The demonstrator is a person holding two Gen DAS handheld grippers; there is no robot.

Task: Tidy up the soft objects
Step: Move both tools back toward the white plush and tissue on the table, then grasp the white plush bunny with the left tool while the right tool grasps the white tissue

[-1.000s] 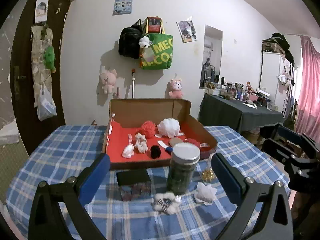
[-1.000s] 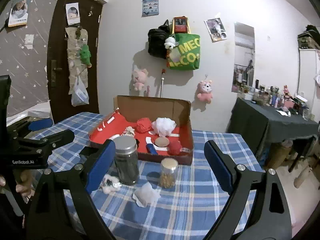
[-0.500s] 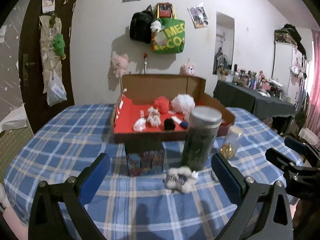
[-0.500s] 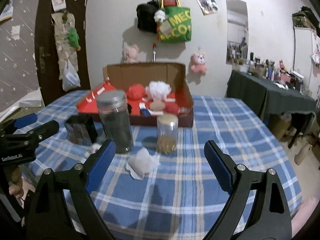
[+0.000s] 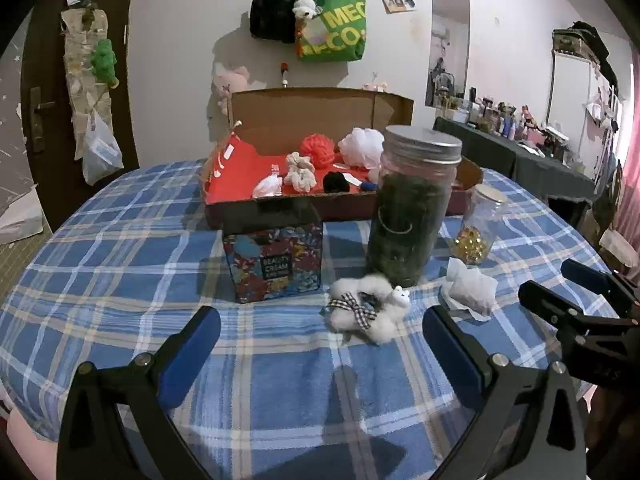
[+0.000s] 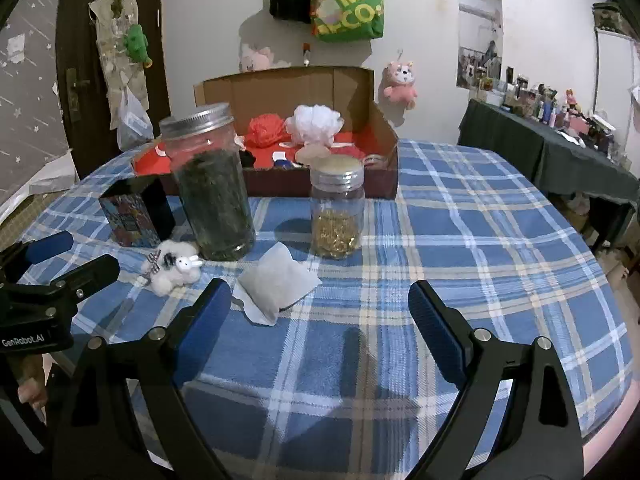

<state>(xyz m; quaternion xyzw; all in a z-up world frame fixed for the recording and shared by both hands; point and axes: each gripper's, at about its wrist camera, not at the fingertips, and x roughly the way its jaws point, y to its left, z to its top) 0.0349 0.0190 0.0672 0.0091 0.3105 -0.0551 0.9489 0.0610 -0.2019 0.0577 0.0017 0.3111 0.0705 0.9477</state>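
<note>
left gripper (image 5: pixel 322 330): jaws spread wide, empty | right gripper (image 6: pixel 320 300): jaws spread wide, empty

Reads "BEAUTY CREAM" on floral box (image 5: pixel 276 267), centre of left view. "MEC" over "ECO:" on green bag (image 6: pixel 347 6), top centre. "GenRobot.AI" on left gripper (image 6: pixel 36 320), lower left of right view.

Dim indoor light from above; my claws throw soft shadows on the tablecloth (image 6: pixel 460 216). Fisheye bends edges, corners go black.
</note>
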